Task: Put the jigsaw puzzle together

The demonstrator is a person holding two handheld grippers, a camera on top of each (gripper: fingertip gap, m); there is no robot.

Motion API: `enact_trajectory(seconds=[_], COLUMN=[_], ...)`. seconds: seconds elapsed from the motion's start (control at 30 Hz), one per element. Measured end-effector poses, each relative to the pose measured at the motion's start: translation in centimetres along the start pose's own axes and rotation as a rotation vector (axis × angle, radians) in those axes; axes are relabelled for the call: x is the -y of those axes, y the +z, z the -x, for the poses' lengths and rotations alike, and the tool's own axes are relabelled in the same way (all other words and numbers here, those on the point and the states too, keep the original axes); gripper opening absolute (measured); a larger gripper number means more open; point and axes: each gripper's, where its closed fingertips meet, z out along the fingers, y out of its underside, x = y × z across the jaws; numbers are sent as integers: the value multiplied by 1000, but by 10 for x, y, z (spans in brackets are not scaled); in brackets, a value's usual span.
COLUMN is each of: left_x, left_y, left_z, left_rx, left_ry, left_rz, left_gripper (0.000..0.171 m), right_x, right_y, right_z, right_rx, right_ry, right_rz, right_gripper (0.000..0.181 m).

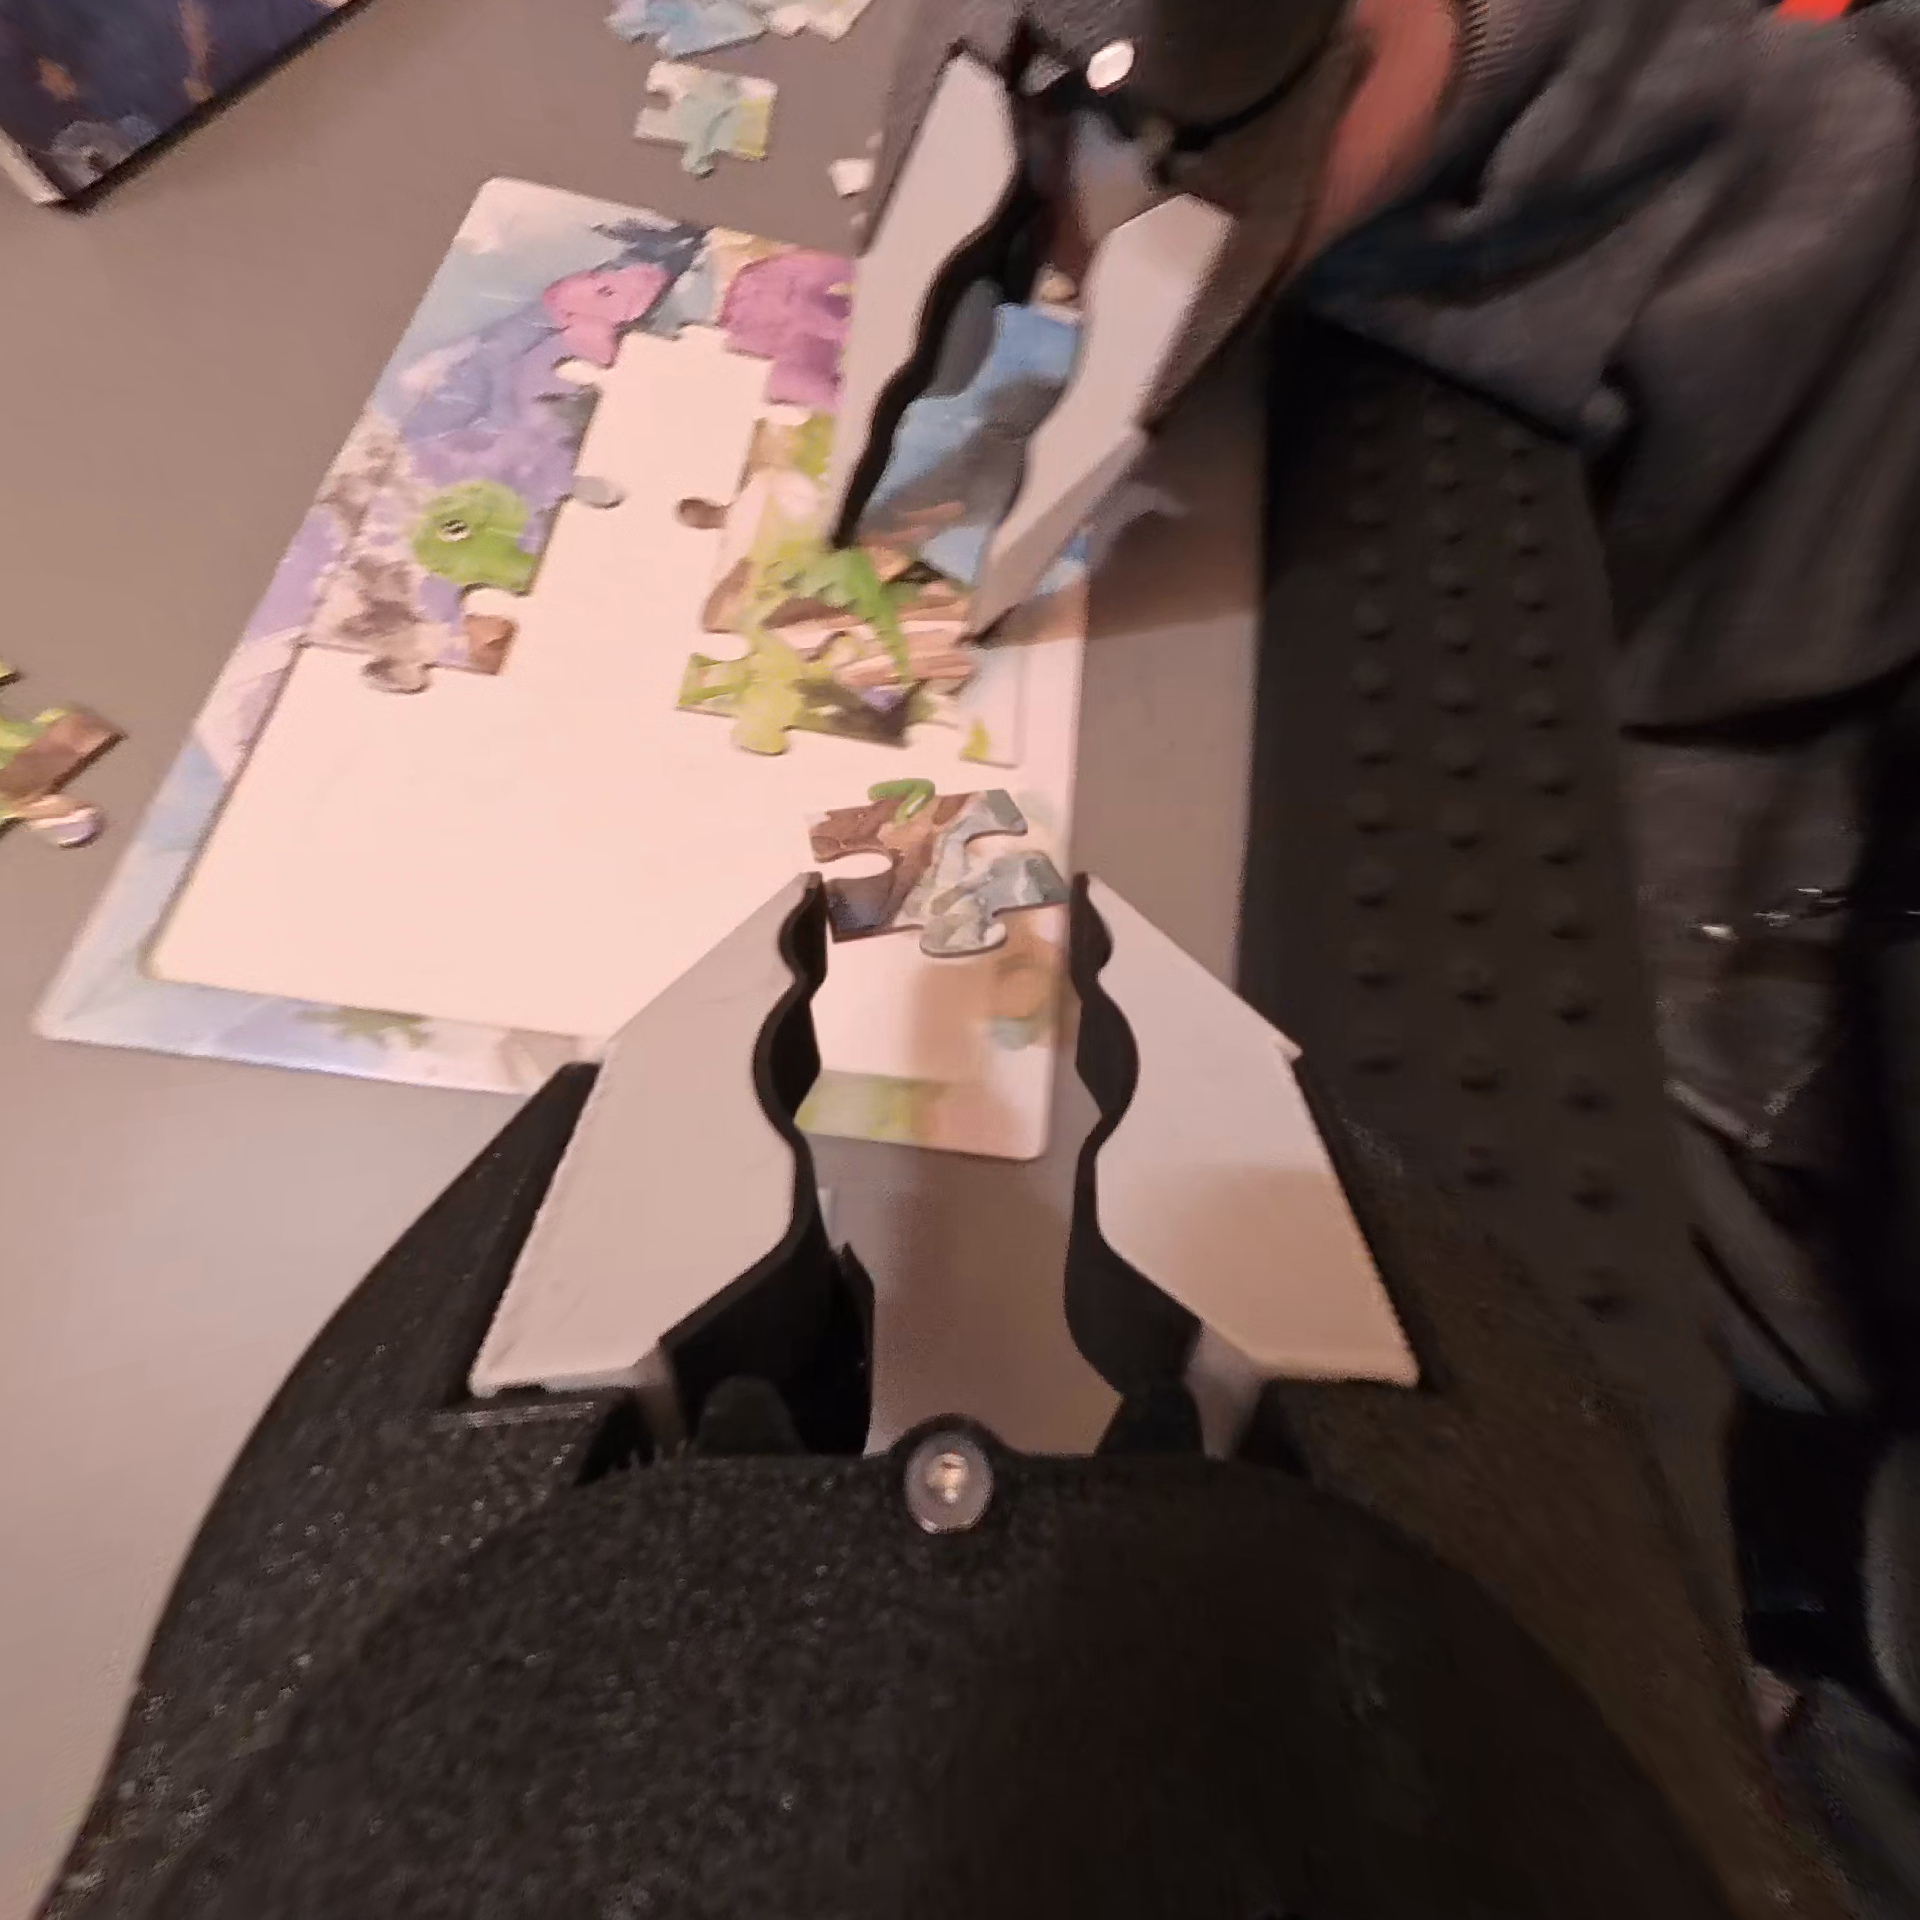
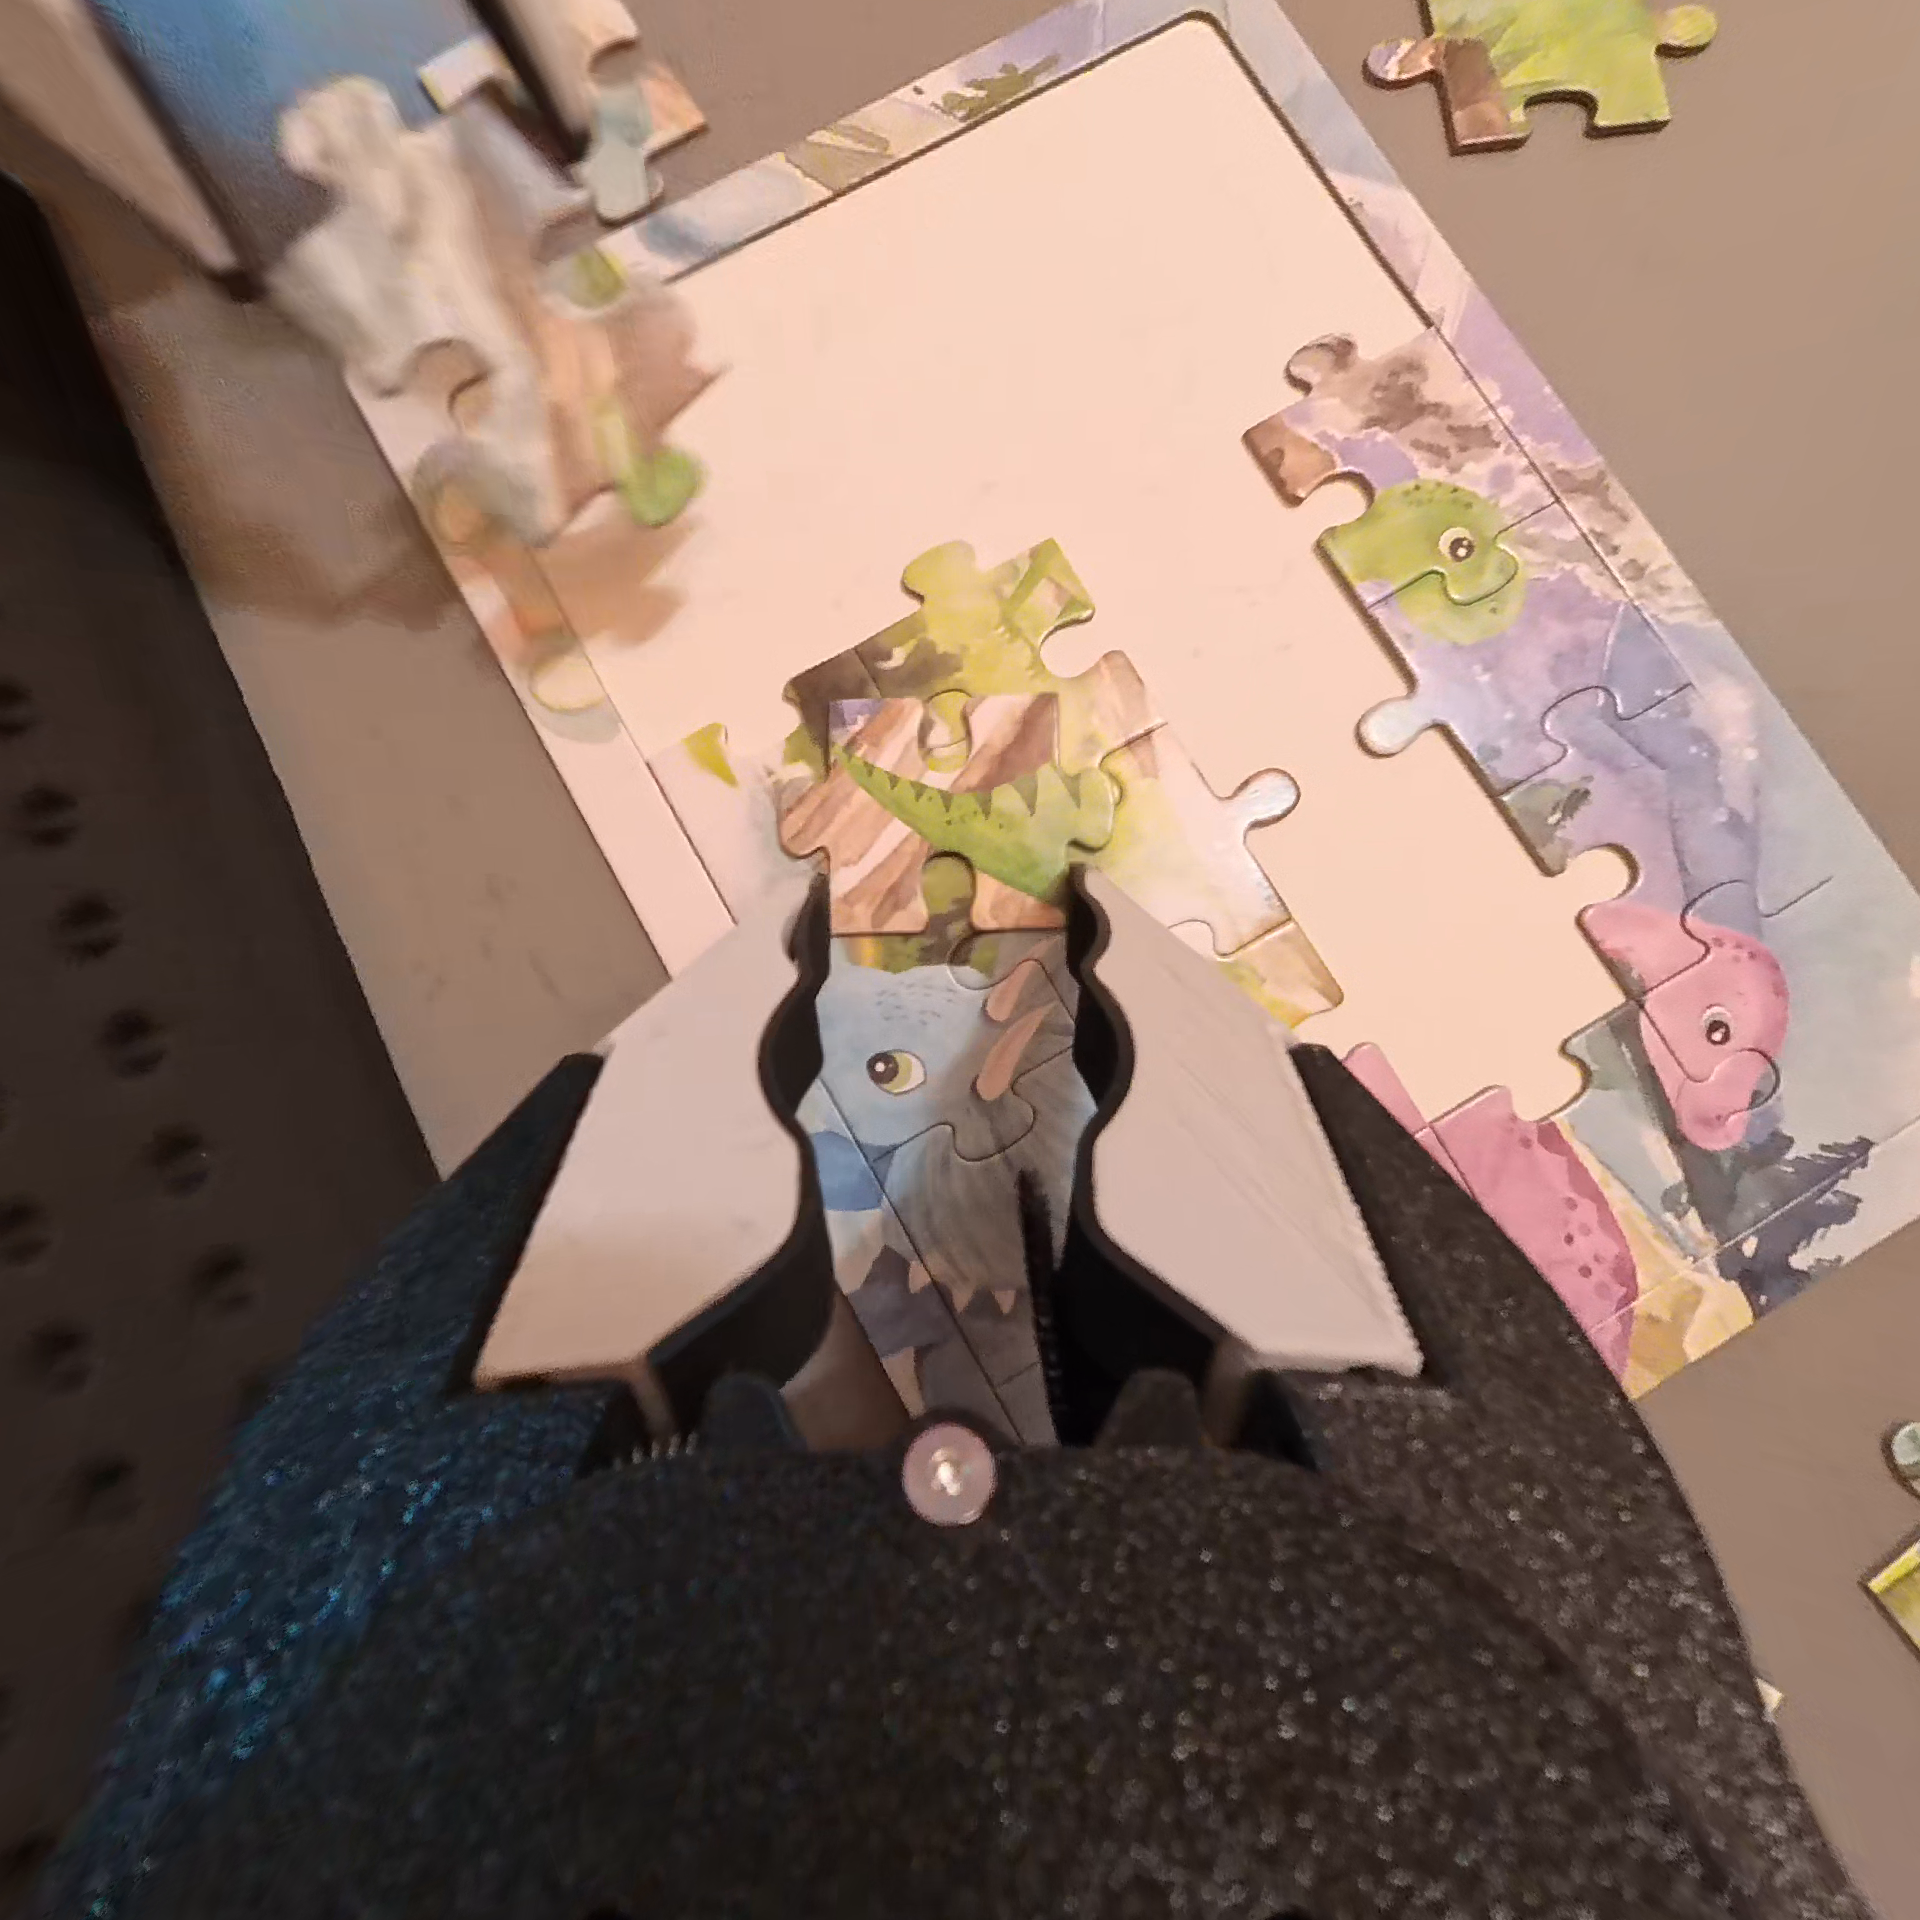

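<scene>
The puzzle board (image 1: pixel 416 883) lies on the grey table, its white middle partly bare (image 2: pixel 987 364). Joined pieces run along one long side (image 2: pixel 1558 727), and a smaller joined group sits by the other (image 1: pixel 790 665). My left gripper (image 1: pixel 945 883) is shut across a brown, green and blue piece (image 1: pixel 935 862) over the board's near corner. That piece shows blurred in the right wrist view (image 2: pixel 499 343). My right gripper (image 2: pixel 948 888) is shut across a piece with a green tail on brown stripes (image 2: pixel 956 810), held over the smaller group. It also shows in the left wrist view (image 1: pixel 914 577).
Loose pieces lie on the table beyond the board (image 1: pixel 712 114), to its left (image 1: pixel 42 769) and in the right wrist view (image 2: pixel 1548 62). A dark blue box (image 1: pixel 125 83) sits far left. A black studded mat (image 1: pixel 1455 727) borders the board. A person's dark sleeve (image 1: pixel 1662 312) is above it. Some 12 centimeters of space lies between my two pairs of fingers.
</scene>
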Motion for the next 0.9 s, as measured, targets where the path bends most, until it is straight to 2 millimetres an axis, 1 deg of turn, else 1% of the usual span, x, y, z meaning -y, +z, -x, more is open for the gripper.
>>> enact_trajectory(seconds=[0.1,0.2,0.27,0.37,0.47,0.5,0.53,0.57,0.6,0.63,0.67,0.7,0.73,0.77,0.8,0.83,0.9], left_x=[0,-11,-21,-27,-27,-26,-26,-25,-25,-27,-31,-37,-43,-45,-43,-40,-34], left_y=[8,21,27,28,20,14,5,-7,-20,-33,-43,-52,-58,-62,-62,-59,-50], left_z=[-27,-41,-41,-40,-30,-22,-10,6,25,41,52,64,74,77,76,70,69], left_rx=[-47,-57,-39,-16,55,88,145,212,291,340,364,395,419,412,377,329,329], left_ry=[12,28,41,33,53,50,47,40,24,-3,-28,-56,-83,-112,-140,-149,-100], left_rz=[-17,34,81,100,99,94,92,83,64,49,36,33,28,11,-15,-23,7], left_gripper=[47,47,47,47,46,46,46,17,5,5,12,18,18,18,18,18,20], right_x=[0,1,1,4,14,19,25,32,40,48,56,62,67,71,74,75,76], right_y=[0,0,0,-1,-4,-6,-8,-9,-10,-10,-9,-5,2,10,18,27,40], right_z=[0,0,0,0,-5,-7,-10,-12,-14,-17,-17,-17,-17,-18,-19,-20,-26], right_rx=[-3,0,6,12,-4,-8,-15,-21,-29,-44,-53,-50,-52,-63,-69,-77,-119], right_ry=[3,3,10,15,12,14,17,19,21,24,27,31,45,59,69,82,121], right_rz=[5,5,2,-8,-30,-42,-58,-72,-82,-94,-105,-107,-97,-81,-66,-42,-2], right_gripper=[45,44,44,44,44,44,44,44,44,44,44,44,44,44,44,44,44])
